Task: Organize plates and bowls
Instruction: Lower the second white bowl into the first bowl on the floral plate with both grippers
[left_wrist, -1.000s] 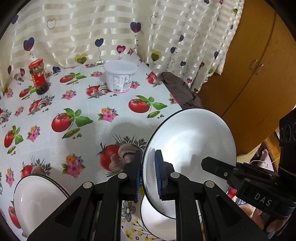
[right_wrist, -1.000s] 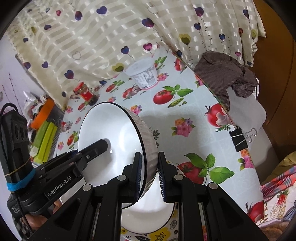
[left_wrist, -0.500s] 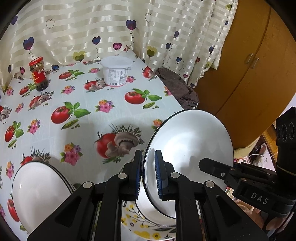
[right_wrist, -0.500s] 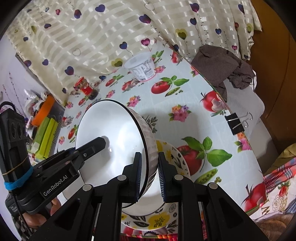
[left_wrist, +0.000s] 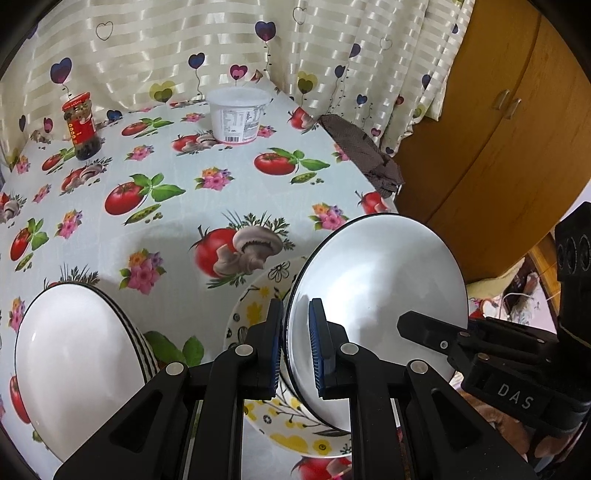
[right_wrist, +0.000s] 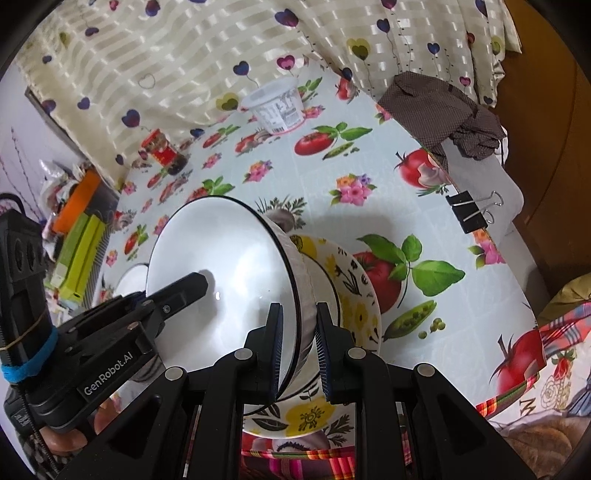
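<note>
Both tongs clamped on one white bowl (left_wrist: 373, 295): left tongs (left_wrist: 295, 350) on its near rim, right tongs (right_wrist: 298, 345) on opp. rim. Bowl tilted over flowered plate (right_wrist: 354, 295) on bench (left_wrist: 221, 206).

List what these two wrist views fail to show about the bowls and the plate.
- Left wrist view: the flowered plate is mostly covered by the held bowl and the left gripper.
- Right wrist view: whether the held bowl touches the smaller bowl on the plate is hidden by its own wall and the right gripper.
- Left wrist view: the second bowl is cut off by the frame edge.
</note>
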